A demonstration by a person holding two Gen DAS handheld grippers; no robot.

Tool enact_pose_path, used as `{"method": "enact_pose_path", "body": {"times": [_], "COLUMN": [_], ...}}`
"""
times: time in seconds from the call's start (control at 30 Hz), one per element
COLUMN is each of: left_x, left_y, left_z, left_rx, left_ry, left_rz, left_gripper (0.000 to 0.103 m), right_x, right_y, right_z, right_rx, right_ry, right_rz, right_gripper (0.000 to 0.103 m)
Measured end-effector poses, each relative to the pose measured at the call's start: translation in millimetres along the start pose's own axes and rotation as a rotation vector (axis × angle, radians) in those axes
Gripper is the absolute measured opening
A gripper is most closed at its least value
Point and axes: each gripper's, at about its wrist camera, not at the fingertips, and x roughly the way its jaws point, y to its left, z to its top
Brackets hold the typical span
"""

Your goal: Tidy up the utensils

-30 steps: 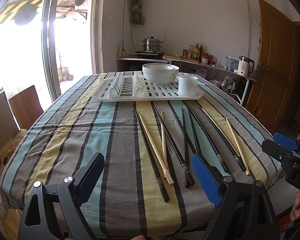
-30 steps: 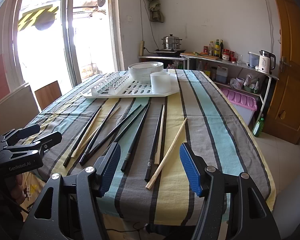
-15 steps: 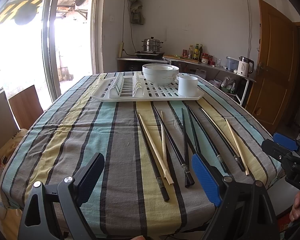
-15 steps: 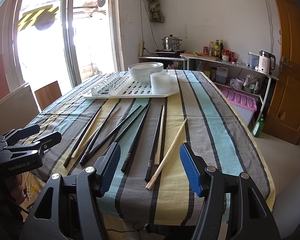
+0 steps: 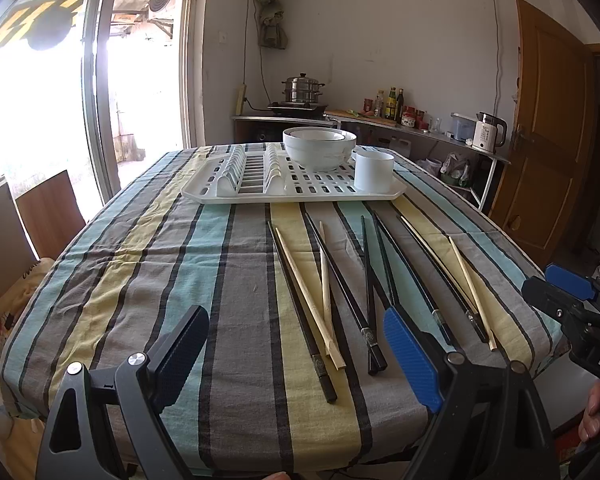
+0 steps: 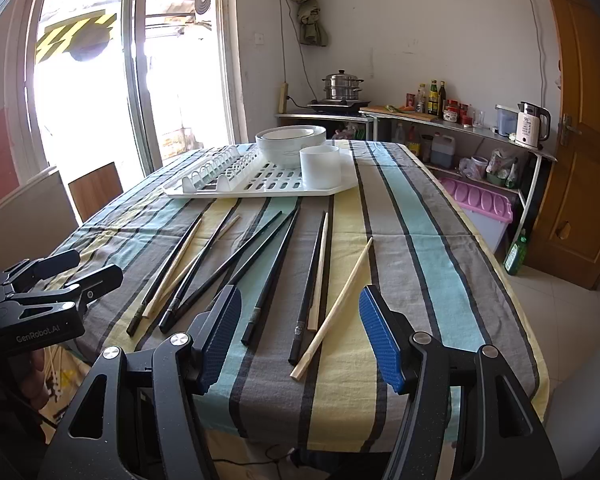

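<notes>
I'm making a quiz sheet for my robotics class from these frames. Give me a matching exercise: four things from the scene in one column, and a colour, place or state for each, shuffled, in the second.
Column 1
1. white cup
2. stacked bowls
3. right gripper
4. light wooden chopstick nearest the right gripper

Column 2
A. open, holding nothing
B. lying flat on the striped cloth
C. upright at the drying rack's near right corner
D. nested at the back of the rack

Pairs: 1-C, 2-D, 3-A, 4-B

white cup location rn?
In both views the white cup stands on the drying rack's right end, beside the stacked bowls, beyond the chopsticks.
</notes>
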Motion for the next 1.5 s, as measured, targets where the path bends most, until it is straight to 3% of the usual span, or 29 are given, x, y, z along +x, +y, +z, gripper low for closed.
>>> {"method": "enact_pose_path", "body": {"times": [0.37, 0.8, 0.9, 1.07, 1.23, 1.5], "left_x": [2.8, 37.0, 49.8, 75.0, 106.7, 162.5], "left_y": [1.6, 13.0, 18.1, 24.6, 20.0, 5.8], "left_z": [1.8, 16.0, 25.4, 47.7, 67.6, 90.7], "left_rx": [0.003, 0.009, -0.006, -0.023, -0.002, 0.009], "left_ry": [-0.007, 0.058, 0.081, 0.128, 0.193, 0.305], "left_rz": [-0.009, -0.015, 0.0, -0.047, -0.103, -0.187], "left_gripper": [0.09, 0.089, 0.085, 0.083, 0.074, 0.055], "right_x": [0.3, 18.7, 27.2, 45.4, 72.1, 128.3], "right_y": [-1.2, -4.4, -2.7, -1.0, 0.0, -3.8], "right_z": [1.4, 17.1, 23.6, 36.9, 49.7, 67.9], "right_rx": [0.001, 0.004, -0.004, -0.013, -0.029, -0.011], "right_ry": [0.003, 0.015, 0.019, 0.034, 0.079, 0.198], "right_rz": [0.0, 0.016, 0.026, 0.041, 0.039, 0.031], "right_gripper": [0.062, 0.062, 0.062, 0.062, 0.062, 0.032]}}
